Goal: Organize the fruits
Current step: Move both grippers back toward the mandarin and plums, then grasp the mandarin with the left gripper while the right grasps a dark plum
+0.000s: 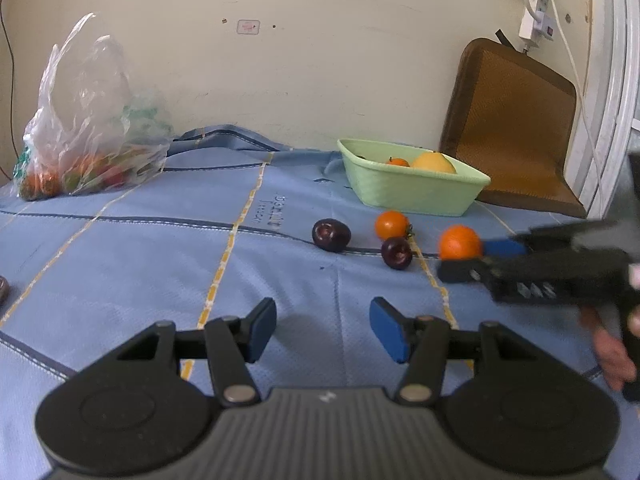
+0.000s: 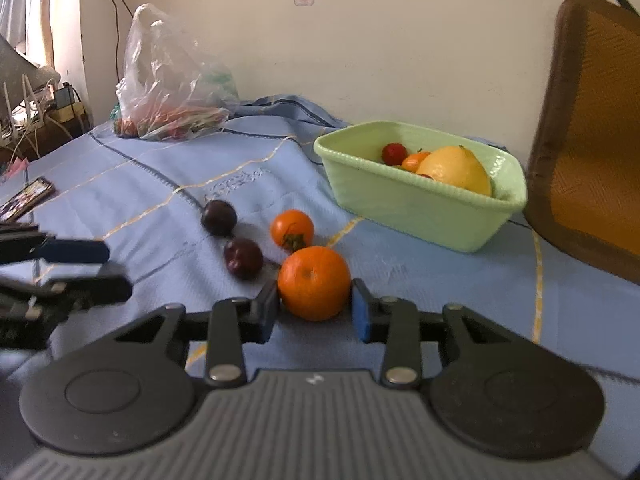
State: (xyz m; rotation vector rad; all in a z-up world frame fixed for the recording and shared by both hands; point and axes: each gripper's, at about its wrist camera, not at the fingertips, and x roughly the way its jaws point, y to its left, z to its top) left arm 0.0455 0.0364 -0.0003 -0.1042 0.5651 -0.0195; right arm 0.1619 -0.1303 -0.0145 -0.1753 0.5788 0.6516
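Risk first: slipping of the orange (image 2: 314, 283) out of the right tongs (image 2: 316, 308) on the lift, since the blue pads (image 2: 362, 312) meet it low on its sides and near the tips, with a round, smooth skin offering little to bite on. A roll from there likely toward the two dark plums (image 2: 243, 258) or the small orange tomato (image 2: 292, 229) just beyond it, scattering the group. Another hazard: bumping that tomato, almost touching the orange, while pulling away. A third: clipping the near wall of the green basket (image 2: 420, 208) if carried over too low.

Right tongs narrowed around the orange, one pad at each side, apparently pressing on it, though true contact hard to confirm through the motion blur; fruit resting on the blue cloth (image 2: 440, 288), not yet raised. Orange short of the basket, on its near side, with the tomato and plums further to the left of the basket. Inside the basket already: a large yellow fruit (image 2: 456, 168), a smaller orange one and a red one.

Left tongs (image 1: 323, 330) spread and holding nothing, over bare cloth well to the near left of the basket. Plastic bag (image 1: 88, 140) of produce far left of the basket, against the wall.
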